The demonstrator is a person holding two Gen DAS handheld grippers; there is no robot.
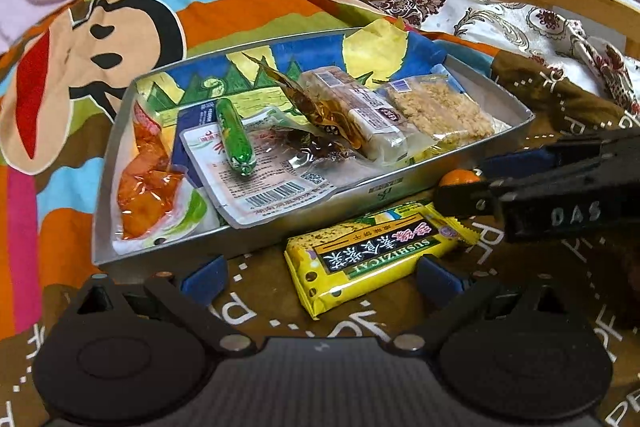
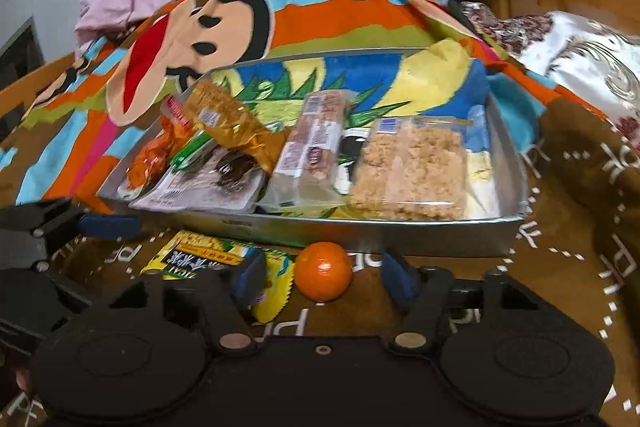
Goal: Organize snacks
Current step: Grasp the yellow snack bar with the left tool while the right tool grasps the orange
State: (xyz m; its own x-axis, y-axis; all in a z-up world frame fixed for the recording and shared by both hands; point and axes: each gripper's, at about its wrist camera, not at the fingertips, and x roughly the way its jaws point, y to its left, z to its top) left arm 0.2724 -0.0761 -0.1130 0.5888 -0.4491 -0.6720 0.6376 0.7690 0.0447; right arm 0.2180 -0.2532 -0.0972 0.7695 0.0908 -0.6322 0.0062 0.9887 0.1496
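Left wrist view: most of the snacks are already packed in the metal tray [image 1: 384, 193] — an orange chili pack [image 1: 146, 183], a green sausage [image 1: 235, 137], a flat vacuum pack [image 1: 260, 183], a nougat-type bar [image 1: 356, 109] and a crumbly rice cake [image 1: 440, 107] — so the job looks mostly done. Left outside, just beside the tray's front wall, are the yellow cracker pack [image 1: 376, 255] and a small mandarin [image 2: 323, 270]. Both tools are held low over the brown cloth: the left gripper [image 1: 320, 277] is spread wide around the yellow pack, the right gripper [image 2: 322, 277] is spread either side of the mandarin, nothing gripped yet.
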